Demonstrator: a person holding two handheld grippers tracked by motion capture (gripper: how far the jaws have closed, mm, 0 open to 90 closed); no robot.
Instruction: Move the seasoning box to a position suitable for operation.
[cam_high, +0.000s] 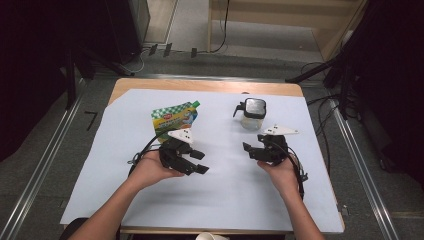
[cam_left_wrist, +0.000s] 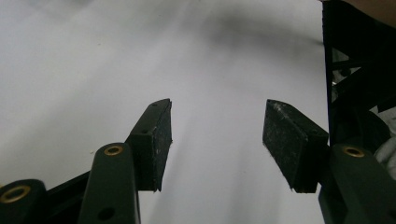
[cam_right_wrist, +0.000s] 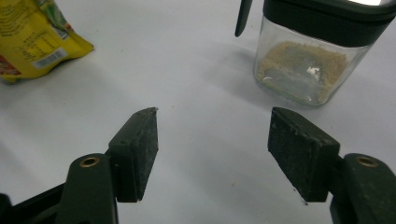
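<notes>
Fingers (cam_right_wrist: 303, 149) of both grippers spread wide, holding nothing (jar (cam_right_wrist: 313, 56) just ahead of right)

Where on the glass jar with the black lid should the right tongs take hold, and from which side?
Grip the glass jar across its clear body below the black lid, coming in level from the person's side. It stands upright just ahead of the open right tongs, and its body looks narrower than their gap.

One pouch (cam_high: 174, 120) — one jar (cam_high: 253, 114)
</notes>
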